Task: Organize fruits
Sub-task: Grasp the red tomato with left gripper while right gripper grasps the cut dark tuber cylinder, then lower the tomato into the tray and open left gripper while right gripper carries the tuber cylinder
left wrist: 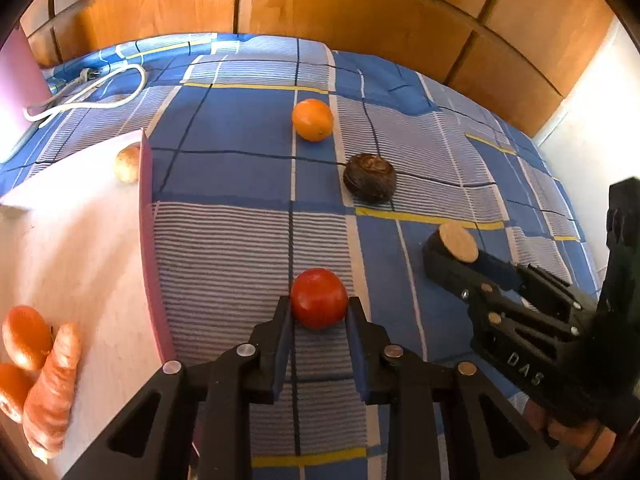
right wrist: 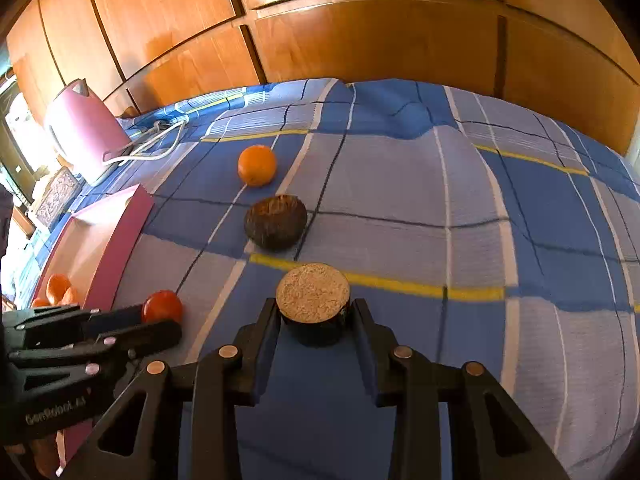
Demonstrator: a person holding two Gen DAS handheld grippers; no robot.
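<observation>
My left gripper (left wrist: pixel 319 312) is shut on a red tomato (left wrist: pixel 319 297), low over the blue checked cloth; the tomato also shows in the right wrist view (right wrist: pixel 162 306). My right gripper (right wrist: pixel 314 312) is shut on a dark cut piece with a pale flat top (right wrist: pixel 313 293), seen too in the left wrist view (left wrist: pixel 458 242). An orange (left wrist: pixel 312 119) and a dark round fruit (left wrist: pixel 370 177) lie farther back on the cloth, the orange (right wrist: pixel 257 165) behind the dark fruit (right wrist: pixel 276 221) in the right wrist view.
A pink box (left wrist: pixel 150 248) stands at the left and holds oranges (left wrist: pixel 26 336), a carrot (left wrist: pixel 54 384) and a pale round item (left wrist: pixel 127 162). A pink kettle (right wrist: pixel 86 128) with a white cord (left wrist: pixel 92 94) stands at the back left. Wooden cabinets (right wrist: pixel 360 32) lie behind.
</observation>
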